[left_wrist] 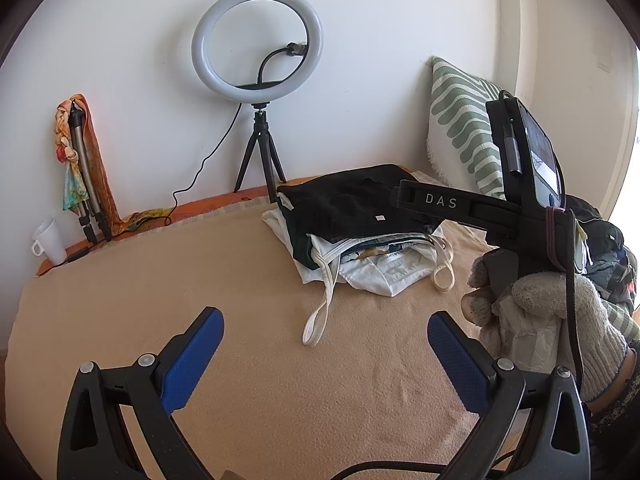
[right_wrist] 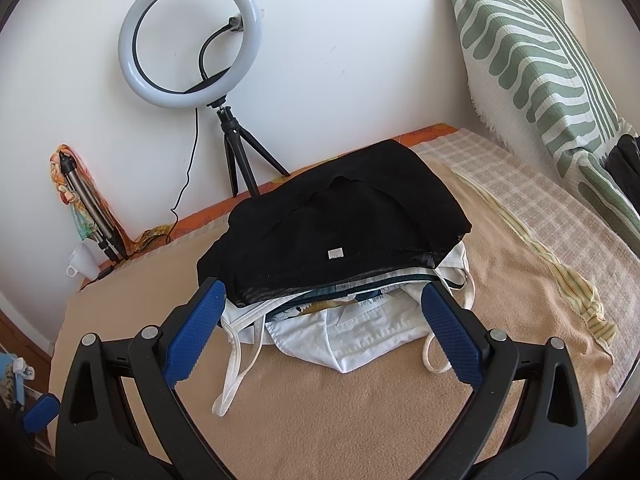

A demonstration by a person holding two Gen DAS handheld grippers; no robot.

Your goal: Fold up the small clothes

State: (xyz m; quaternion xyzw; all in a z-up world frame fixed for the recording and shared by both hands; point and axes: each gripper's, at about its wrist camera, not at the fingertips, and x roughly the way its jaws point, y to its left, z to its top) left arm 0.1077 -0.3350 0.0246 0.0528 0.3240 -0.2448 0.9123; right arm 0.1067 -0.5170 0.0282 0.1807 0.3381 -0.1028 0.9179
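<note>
Two grippers hang empty over a bed, with a pile of small clothes waiting.

Left wrist view: the left gripper point(left_wrist: 326, 354) has its jaws spread wide, holding nothing, over bare tan blanket point(left_wrist: 168, 280) short of the clothes pile point(left_wrist: 360, 236); a gloved hand point(left_wrist: 532, 320) carries the other tool right of the pile, and dark garments point(left_wrist: 604, 240) lie heaped beyond that hand. Right wrist view: the right gripper point(right_wrist: 322, 332) is likewise released, its blue pads flanking the pile's near edge without clearly touching it. A black garment point(right_wrist: 340, 216) tops the pile, white pieces point(right_wrist: 352, 336) and loose straps spill out beneath. Judging by this, the step is fetching a piece; next comes pinching one layer only, and the trailing straps could snag. Behind the pile stand a ring light point(right_wrist: 190, 38) and a striped pillow point(right_wrist: 532, 68).
</note>
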